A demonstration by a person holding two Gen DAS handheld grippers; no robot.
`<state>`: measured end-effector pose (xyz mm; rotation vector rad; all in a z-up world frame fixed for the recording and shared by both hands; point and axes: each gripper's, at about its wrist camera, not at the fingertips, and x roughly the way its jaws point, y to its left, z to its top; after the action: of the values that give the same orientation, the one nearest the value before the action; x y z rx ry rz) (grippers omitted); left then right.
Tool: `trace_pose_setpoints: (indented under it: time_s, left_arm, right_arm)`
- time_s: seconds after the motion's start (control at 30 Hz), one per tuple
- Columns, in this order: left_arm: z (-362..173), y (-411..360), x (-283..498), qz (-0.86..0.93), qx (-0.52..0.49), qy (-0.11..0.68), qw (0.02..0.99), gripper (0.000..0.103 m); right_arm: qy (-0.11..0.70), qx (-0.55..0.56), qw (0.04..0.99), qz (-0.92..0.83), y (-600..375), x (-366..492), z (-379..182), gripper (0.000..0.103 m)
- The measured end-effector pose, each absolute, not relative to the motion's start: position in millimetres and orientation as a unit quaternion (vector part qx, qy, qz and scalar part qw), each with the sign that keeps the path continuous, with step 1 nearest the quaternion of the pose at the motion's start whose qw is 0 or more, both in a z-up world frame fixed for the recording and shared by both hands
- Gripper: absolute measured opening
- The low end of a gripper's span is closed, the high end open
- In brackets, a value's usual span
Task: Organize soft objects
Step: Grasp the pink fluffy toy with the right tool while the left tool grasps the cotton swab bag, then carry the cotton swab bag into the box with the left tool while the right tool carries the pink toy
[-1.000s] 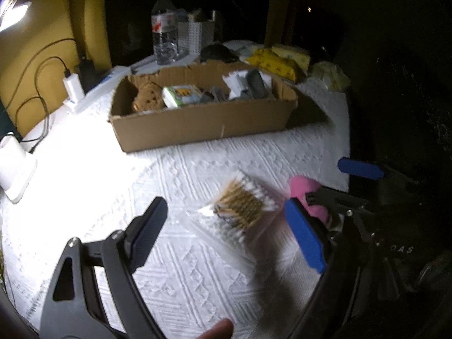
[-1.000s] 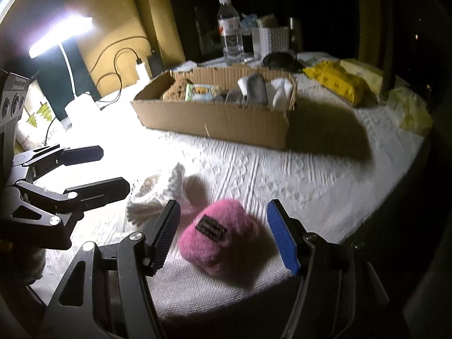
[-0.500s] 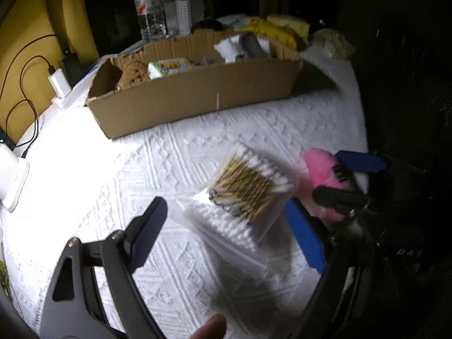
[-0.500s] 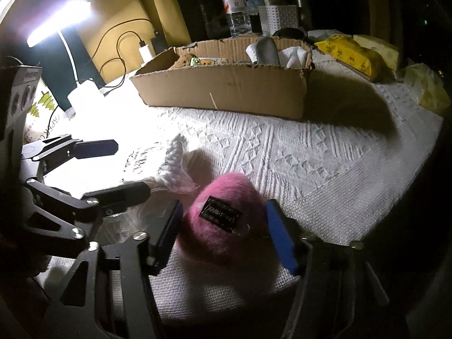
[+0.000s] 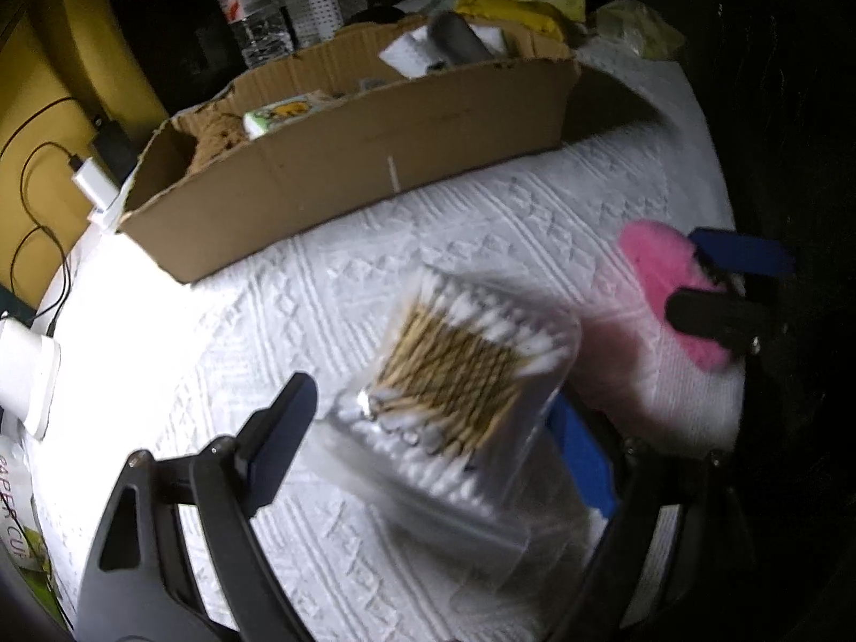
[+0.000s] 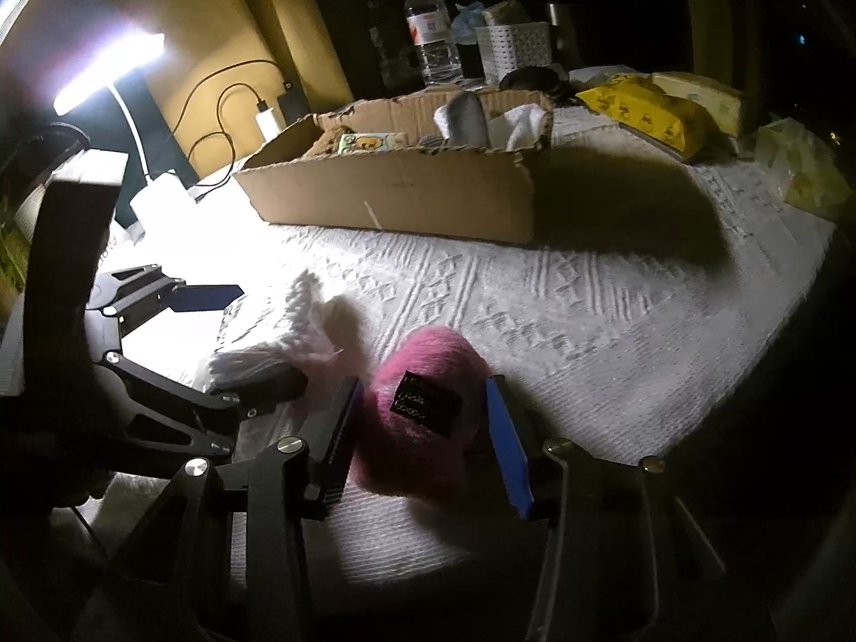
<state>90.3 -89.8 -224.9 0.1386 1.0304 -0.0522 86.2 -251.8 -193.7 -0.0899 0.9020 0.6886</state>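
R gripper [image 6: 420,428] sits right over the pink fuzzy toy [image 6: 422,406] near the front edge of the bench [image 6: 588,331]; its jaws have just been closing, toy between them, pads look to be touching the fur both sides, so prob. gripped. L gripper [image 5: 428,438] jaws wide, straddling the clear cotton-swab pack [image 5: 455,369], not pinching it yet. Pack's long axis runs diagonally, from the L jaws toward the cardboard box [image 5: 348,176]. Box lies straight ahead of both, well apart. Toy is R hand's job, pack is L's; next move likely a lift toward the box.
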Motion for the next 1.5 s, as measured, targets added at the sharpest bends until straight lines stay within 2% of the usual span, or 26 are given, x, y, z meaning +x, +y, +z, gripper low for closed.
trace_pose_setpoints:
  time_s: [0.07,0.2,0.4,0.87,1.5]
  left_arm:
    - [-225,-92,91,-0.033,0.068,0.49,0.868,0.086]
    - [-223,-92,93,-0.045,0.062,0.489,0.869,0.069]
    - [-218,-88,92,-0.052,0.054,0.485,0.871,0.06]
    - [-186,-55,89,-0.057,-0.015,0.464,0.884,0.059]
    - [-154,-35,95,-0.037,-0.027,0.422,0.905,0.059]
  right_arm:
    - [0.426,-0.041,0.843,0.324,-254,89,-193,0.046]
    - [0.424,-0.035,0.844,0.326,-258,94,-192,0.042]
    - [0.423,-0.038,0.845,0.325,-255,98,-190,0.041]
    - [0.405,-0.053,0.85,0.331,-237,107,-164,0.041]
    - [0.393,-0.069,0.851,0.341,-227,122,-145,0.037]
